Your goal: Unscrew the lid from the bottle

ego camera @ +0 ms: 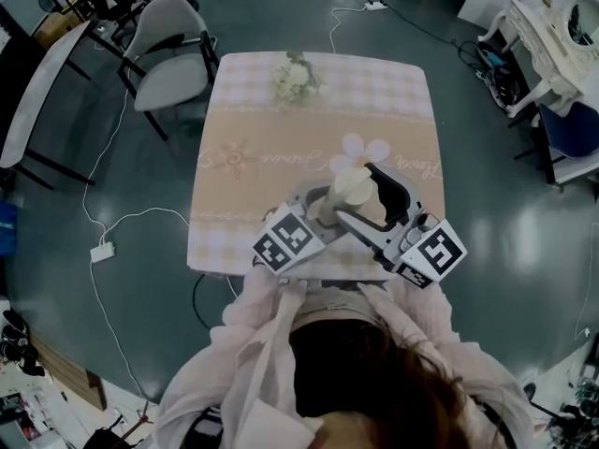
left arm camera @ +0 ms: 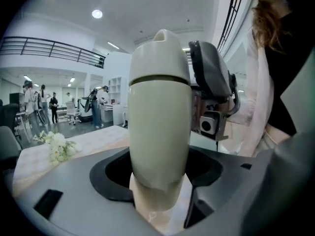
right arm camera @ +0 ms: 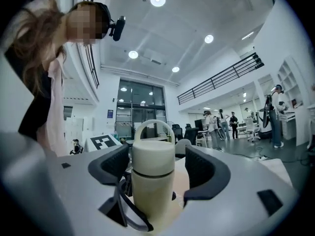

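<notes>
Your left gripper (left arm camera: 160, 173) is clenched on the cream bottle (left arm camera: 160, 112), low on its body. The bottle stands roughly upright at the near part of the tabletop (ego camera: 271, 157). I can't tell if its base touches the tabletop. Your right gripper (right arm camera: 157, 163) is released: its pads flank the lid (right arm camera: 153, 154) with gaps on both sides. The lid is still on the bottle, loop handle up. A white flower bunch (ego camera: 295, 80) lies at the far edge, well apart.

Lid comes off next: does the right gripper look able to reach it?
Probably yes: the lid stands between the right gripper's open fingers, nothing intervening; the left gripper holds the bottle.
</notes>
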